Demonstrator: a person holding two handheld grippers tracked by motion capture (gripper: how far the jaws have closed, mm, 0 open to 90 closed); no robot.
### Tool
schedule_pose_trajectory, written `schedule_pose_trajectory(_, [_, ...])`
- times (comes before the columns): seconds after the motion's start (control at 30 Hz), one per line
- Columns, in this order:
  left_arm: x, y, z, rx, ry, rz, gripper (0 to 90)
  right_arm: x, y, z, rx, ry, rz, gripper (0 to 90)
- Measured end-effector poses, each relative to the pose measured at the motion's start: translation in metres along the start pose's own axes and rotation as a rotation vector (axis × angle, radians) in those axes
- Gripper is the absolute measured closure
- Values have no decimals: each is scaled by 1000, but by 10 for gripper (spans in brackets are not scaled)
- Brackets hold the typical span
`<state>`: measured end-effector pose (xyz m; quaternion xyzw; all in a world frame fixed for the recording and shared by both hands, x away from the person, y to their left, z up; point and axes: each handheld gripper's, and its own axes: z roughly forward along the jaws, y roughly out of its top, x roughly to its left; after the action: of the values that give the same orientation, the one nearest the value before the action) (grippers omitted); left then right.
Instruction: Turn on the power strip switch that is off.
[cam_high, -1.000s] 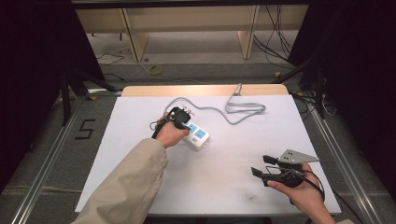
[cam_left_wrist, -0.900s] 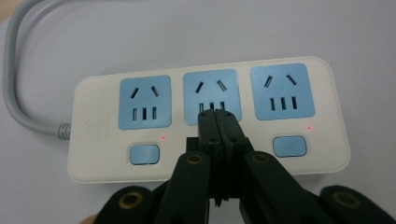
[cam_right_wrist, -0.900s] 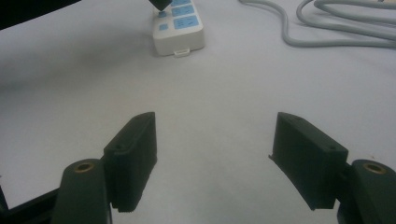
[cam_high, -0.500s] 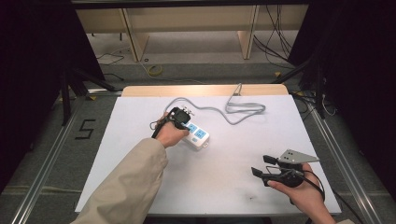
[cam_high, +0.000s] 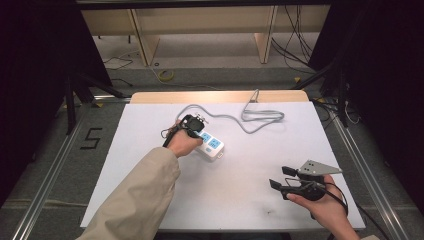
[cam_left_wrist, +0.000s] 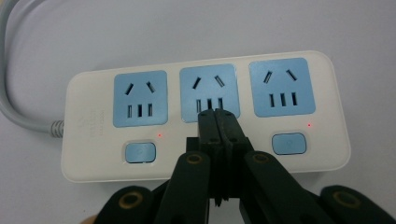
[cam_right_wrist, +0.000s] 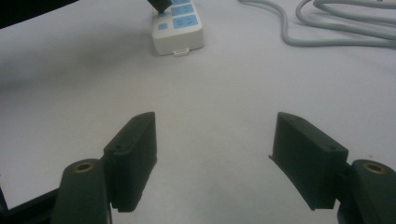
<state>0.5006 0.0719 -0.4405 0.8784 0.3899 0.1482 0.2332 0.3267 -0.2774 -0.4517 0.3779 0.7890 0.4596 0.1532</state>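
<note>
Left gripper (cam_left_wrist: 218, 114), jaws pressed together, tips over the middle blue socket of a white plastic power strip (cam_left_wrist: 205, 114); right gripper (cam_right_wrist: 215, 158) gapes wide above white tabletop (cam_right_wrist: 219, 93).

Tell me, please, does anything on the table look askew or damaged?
Nothing stands out. The power strip lies flat and intact, its grey cable loosely looped behind it; the left tongs sit shut over its middle outlet.

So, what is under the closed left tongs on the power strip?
The left tongs cover the middle switch of the power strip; the two outer switches show, and the hidden one cannot be seen.
</note>
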Motion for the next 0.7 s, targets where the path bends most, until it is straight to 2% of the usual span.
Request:
schedule_pose_trajectory(0.43, [-1, 5, 1, 46, 12, -13, 899, -1, 0, -1, 4, -2, 1, 308])
schedule_pose_trajectory(0.7, [-3, 6, 2, 51, 18, -13, 899, -1, -1, -1, 8, -3, -1, 308])
